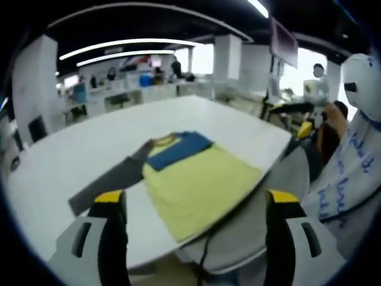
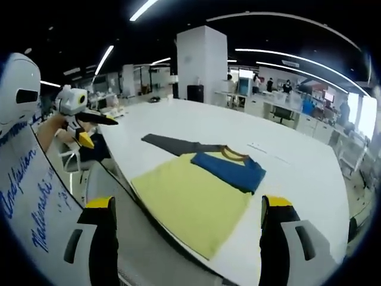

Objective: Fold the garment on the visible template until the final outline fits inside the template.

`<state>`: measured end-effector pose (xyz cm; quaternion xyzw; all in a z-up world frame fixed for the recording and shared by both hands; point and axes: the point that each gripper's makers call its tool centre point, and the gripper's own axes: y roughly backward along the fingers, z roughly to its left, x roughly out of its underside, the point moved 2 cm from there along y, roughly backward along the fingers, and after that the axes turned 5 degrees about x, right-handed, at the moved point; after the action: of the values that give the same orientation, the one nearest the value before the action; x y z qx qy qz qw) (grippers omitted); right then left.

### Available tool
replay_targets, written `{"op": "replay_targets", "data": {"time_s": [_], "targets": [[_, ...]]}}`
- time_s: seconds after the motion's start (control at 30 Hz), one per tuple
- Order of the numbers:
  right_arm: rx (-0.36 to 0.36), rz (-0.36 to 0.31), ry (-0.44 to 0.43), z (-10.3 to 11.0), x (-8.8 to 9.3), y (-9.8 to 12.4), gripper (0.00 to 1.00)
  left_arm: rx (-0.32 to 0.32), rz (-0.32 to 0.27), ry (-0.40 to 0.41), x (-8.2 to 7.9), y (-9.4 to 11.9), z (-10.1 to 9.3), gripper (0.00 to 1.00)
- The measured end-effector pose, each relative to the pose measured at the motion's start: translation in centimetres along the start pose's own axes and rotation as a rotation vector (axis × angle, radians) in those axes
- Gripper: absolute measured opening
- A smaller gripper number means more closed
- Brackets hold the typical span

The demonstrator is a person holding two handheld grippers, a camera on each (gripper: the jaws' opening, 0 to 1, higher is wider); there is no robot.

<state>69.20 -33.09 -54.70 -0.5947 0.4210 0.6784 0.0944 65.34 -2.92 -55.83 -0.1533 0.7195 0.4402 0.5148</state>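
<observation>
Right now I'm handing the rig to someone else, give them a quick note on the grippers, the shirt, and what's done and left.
Left gripper: open, holding nothing, above the table's near edge.
Right gripper: open, holding nothing, also short of the shirt.
Yellow shirt lies flat on the white table, blue upper part already folded over near the collar. A gray strip sticks out beside it; I cannot tell whether it is the template or a sleeve.
Done: partly folded.
Left: probably further folds, then check the outline against the template.
</observation>
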Motion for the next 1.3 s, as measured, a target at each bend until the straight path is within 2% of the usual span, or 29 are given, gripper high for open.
{"op": "replay_targets", "data": {"time_s": [0.27,0.37,0.47,0.7,0.97,1.1,1.2,1.3], "targets": [[0.071,0.012,-0.024,-0.8,0.6,0.6,1.00,-0.004,-0.006,-0.004,-0.3,0.5,2.1,0.93],[0.100,0.013,-0.037,-1.0,0.8,1.0,1.00,0.012,-0.002,-0.015,-0.4,0.3,2.7,0.93],[0.131,0.024,-0.048,-1.0,1.2,1.2,1.00,0.021,0.012,-0.024,-0.3,0.0,3.5,0.92],[0.194,0.060,-0.070,-0.9,1.9,1.7,1.00,0.035,0.003,-0.024,-0.2,0.2,5.3,0.90],[0.251,0.108,-0.079,-0.6,2.7,1.4,1.00,0.071,0.014,-0.026,0.5,0.6,6.7,0.90],[0.256,0.108,-0.094,0.0,2.7,1.1,1.00,0.076,0.016,-0.032,0.6,1.0,7.7,0.90],[0.285,0.126,-0.088,0.4,2.6,1.1,1.00,0.067,0.016,-0.047,0.6,1.5,8.8,0.90],[0.308,0.116,-0.100,0.8,2.3,1.0,1.00,0.072,0.009,-0.043,0.8,1.8,9.7,0.90]]}}
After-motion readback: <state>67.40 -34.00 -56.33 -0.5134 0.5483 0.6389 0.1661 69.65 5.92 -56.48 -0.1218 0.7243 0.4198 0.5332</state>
